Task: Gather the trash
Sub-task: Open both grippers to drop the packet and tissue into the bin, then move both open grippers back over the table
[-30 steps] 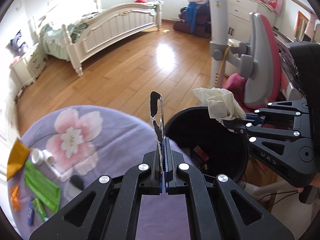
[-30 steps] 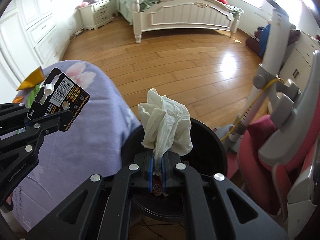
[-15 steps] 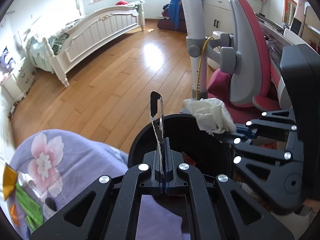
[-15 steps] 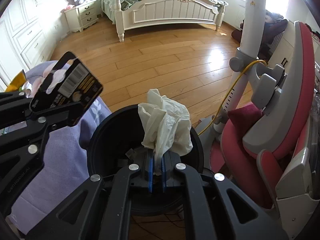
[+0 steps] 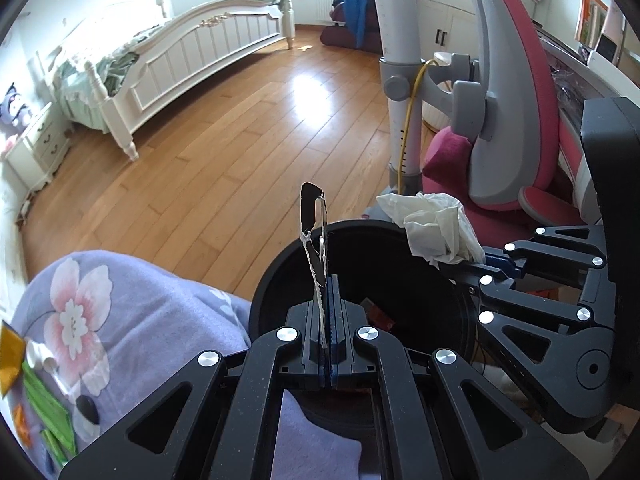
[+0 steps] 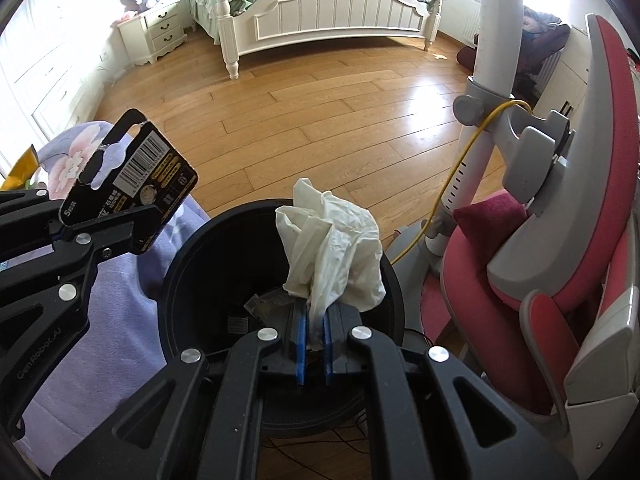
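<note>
A round black trash bin (image 5: 280,280) (image 6: 188,248) stands on the floor beside the bed's edge, with some scraps at its bottom. My left gripper (image 5: 326,312) is shut on a flat black battery card (image 5: 314,232), seen edge-on in the left wrist view and showing its barcode face (image 6: 132,180) in the right wrist view; it hangs over the bin's left rim. My right gripper (image 6: 314,328) is shut on a crumpled white tissue (image 6: 332,256) (image 5: 436,228) held above the bin's opening.
A purple flowered blanket (image 5: 132,312) lies left of the bin, with green, orange and white wrappers (image 5: 44,400) on it. A pink and grey chair (image 6: 552,264) and a white pole (image 5: 400,80) stand right of the bin. Wooden floor and a white bed (image 6: 332,12) lie beyond.
Both grippers have moved from above the blanket's edge to over the bin, each still holding its item. The bin now sits central in both views.
</note>
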`<state>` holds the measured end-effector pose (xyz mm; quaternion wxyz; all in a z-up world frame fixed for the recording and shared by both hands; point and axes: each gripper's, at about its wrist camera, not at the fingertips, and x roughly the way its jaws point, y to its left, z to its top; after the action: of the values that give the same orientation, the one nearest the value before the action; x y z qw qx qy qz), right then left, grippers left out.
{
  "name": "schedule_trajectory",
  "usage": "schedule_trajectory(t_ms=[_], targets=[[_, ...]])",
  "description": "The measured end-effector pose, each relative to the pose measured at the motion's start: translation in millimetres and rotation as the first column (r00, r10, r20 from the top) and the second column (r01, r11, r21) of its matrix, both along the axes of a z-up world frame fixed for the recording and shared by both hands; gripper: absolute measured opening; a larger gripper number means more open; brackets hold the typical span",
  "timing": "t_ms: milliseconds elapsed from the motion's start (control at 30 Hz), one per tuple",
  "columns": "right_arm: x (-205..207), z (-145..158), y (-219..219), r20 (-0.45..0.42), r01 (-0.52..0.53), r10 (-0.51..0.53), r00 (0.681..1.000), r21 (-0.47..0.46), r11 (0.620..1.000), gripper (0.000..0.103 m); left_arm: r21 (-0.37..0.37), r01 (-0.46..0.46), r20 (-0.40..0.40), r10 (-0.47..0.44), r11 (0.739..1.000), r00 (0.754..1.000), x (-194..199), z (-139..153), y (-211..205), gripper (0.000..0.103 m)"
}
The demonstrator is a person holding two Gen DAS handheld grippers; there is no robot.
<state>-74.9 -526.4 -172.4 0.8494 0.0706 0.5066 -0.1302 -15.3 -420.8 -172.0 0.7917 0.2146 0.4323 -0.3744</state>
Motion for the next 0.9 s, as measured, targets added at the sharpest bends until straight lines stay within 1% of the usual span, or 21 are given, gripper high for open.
schedule_trajectory(t_ms=[200, 300, 333, 367, 400, 433, 467, 500, 533, 900], targets=[[0.0, -6.0, -2.3, -0.021, 0.000, 0.000, 1.000, 0.004, 1.000, 0.007, -0.001, -0.003, -0.012, 0.003, 1.000, 1.000, 1.9, -3.5, -1.3, 0.002], [1.4, -7.1, -2.2, -0.025, 0.003, -0.002, 1.000, 0.016, 1.000, 0.012, -0.004, -0.008, -0.031, 0.007, 1.000, 0.999, 4.2, -4.3, -1.9, 0.002], [1.8, -7.6, -2.7, -0.027, 0.002, -0.001, 1.000, 0.022, 1.000, 0.014, -0.002, -0.010, -0.037, 0.010, 1.000, 0.999, 4.8, -5.0, -2.6, 0.005], [1.5, -8.0, -3.5, -0.026, 0.010, -0.009, 1.000, 0.025, 1.000, 0.026, 0.000, -0.013, -0.040, 0.013, 1.000, 0.999, 5.3, -5.5, -2.6, 0.010], [1.7, -7.4, -5.1, -0.021, 0.023, -0.022, 1.000, 0.029, 0.999, 0.045, -0.002, -0.015, -0.043, 0.015, 1.000, 0.999, 5.3, -5.5, -2.5, 0.022], [1.5, -6.6, -5.2, -0.018, 0.030, -0.030, 0.999, 0.018, 0.999, 0.056, -0.003, -0.022, -0.044, 0.021, 1.000, 0.999, 5.8, -5.3, -1.8, 0.043], [1.2, -6.0, -4.9, -0.017, 0.034, -0.034, 0.999, 0.001, 0.999, 0.075, -0.007, -0.029, -0.043, 0.029, 1.000, 0.999, 6.1, -4.7, -0.9, 0.053], [0.1, -3.7, -3.5, -0.005, 0.038, -0.038, 0.999, -0.020, 0.999, 0.079, -0.018, -0.035, -0.038, 0.035, 0.999, 0.999, 6.5, -3.5, 0.4, 0.058], [-0.8, -2.1, -2.3, 0.006, 0.037, -0.037, 0.999, -0.027, 0.999, 0.079, -0.024, -0.041, -0.034, 0.040, 0.999, 0.999, 7.2, -2.2, 2.0, 0.059], [2.2, -3.4, 0.6, -0.004, 0.026, -0.026, 1.000, -0.017, 1.000, 0.079, -0.020, -0.049, -0.035, 0.048, 0.999, 0.998, 9.0, -1.4, 4.3, 0.059]])
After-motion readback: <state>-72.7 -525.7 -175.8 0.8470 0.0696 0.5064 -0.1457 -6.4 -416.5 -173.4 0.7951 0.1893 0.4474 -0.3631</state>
